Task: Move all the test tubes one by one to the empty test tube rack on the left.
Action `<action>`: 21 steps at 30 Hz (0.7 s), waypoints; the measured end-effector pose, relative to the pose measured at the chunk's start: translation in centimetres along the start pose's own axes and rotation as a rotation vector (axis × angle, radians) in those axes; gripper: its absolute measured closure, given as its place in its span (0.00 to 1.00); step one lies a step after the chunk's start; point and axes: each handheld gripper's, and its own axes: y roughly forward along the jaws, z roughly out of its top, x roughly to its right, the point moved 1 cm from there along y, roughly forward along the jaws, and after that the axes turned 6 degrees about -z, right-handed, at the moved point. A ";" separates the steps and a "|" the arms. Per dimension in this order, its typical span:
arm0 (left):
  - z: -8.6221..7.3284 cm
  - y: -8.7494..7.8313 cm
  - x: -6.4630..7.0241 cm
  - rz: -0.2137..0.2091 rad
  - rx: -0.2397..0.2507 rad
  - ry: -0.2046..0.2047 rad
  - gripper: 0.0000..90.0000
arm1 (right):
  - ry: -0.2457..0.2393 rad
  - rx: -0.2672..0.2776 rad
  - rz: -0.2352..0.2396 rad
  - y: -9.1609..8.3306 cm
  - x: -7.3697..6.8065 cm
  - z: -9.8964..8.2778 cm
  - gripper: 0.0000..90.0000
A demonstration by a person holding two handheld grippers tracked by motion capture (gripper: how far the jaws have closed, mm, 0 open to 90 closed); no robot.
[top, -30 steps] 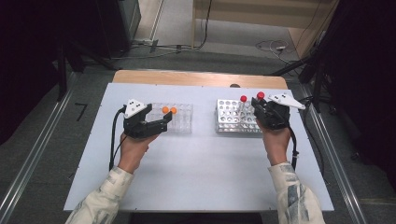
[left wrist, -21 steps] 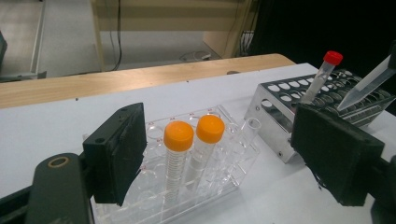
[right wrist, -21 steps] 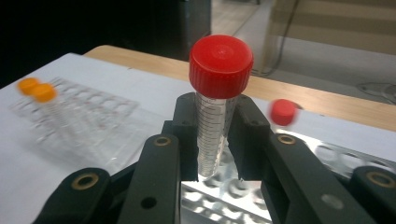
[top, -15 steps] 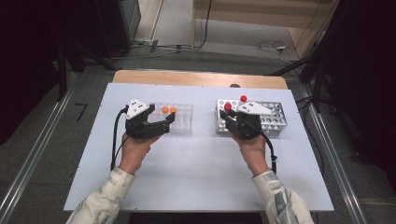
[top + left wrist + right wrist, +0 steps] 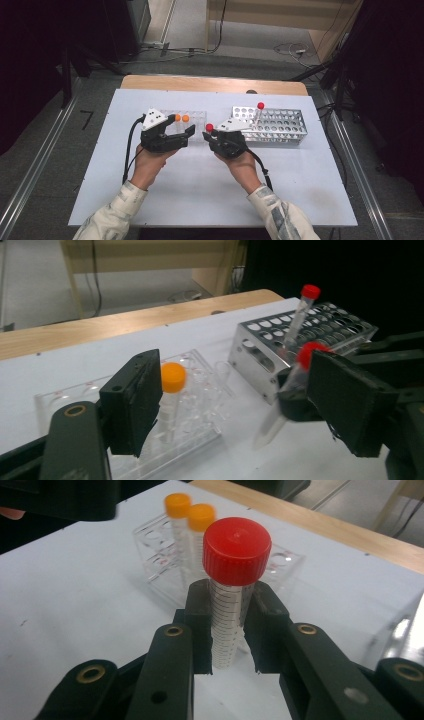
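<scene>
writing: graduation marks on red-capped tube (image 5: 231,615), digits unreadable | hidden: its lower end behind jaws | right gripper (image 5: 227,630) clamps tube | left gripper (image 5: 240,405) spread, jaws just closing, nothing pinched

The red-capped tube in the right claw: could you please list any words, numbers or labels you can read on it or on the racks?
No readable text anywhere.
The red-capped tube, clamped in the right claw: printed graduation lines down its side; any figures beside them are too blurred to read.
The clear rack and the metal rack: no label or marking shows.
</scene>
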 end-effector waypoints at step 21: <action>-0.8 0.8 0.9 -0.074 -0.058 0.082 0.76 | -0.041 -0.006 0.067 1.6 -3.3 0.6 0.79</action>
